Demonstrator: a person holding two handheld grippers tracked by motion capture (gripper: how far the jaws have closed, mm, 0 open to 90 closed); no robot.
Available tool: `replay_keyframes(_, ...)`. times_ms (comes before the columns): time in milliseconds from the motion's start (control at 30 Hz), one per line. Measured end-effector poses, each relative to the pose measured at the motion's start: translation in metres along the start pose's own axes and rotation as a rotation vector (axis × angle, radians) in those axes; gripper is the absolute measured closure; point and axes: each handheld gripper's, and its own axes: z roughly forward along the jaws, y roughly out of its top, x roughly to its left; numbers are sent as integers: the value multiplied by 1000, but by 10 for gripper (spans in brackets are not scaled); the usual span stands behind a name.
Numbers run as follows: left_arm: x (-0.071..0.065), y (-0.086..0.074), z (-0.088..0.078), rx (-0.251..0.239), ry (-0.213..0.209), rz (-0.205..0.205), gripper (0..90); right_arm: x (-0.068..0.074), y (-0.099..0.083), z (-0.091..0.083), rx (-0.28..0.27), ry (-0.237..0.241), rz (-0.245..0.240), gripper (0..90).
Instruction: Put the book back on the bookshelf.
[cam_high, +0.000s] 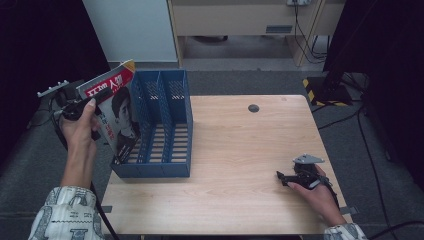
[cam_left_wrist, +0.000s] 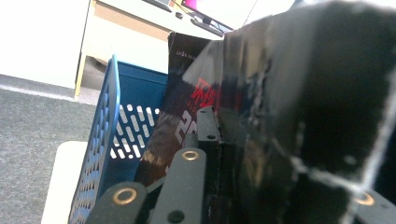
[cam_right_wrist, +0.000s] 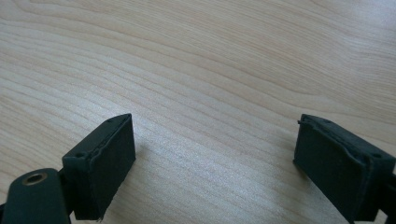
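A magazine with a red title band and a person's portrait on its cover leans tilted at the left end of a blue slotted file holder. Its lower corner sits in the leftmost compartment. My left gripper is shut on the magazine's upper left edge, left of the holder and off the table's side. In the left gripper view the magazine's dark cover is pinched between the jaws, with the blue holder wall beyond. My right gripper rests open on the wooden table at the front right. Bare wood lies between its pads.
A round cable hole lies near the table's far edge. Beyond the table stand a pale cabinet and a white panel. Cables and a yellow-black striped base lie on the grey carpet at the right.
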Motion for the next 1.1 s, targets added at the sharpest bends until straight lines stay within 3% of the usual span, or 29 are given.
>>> replay_keyframes(567,0,1,-1,-14,17,45,860,0,0,0,-1,0,1,128)
replay_keyframes(800,-3,8,-4,-30,19,71,860,0,0,0,-1,0,1,128)
replay_keyframes(1100,-2,-2,0,-44,23,79,860,0,0,0,-1,-1,-3,128)
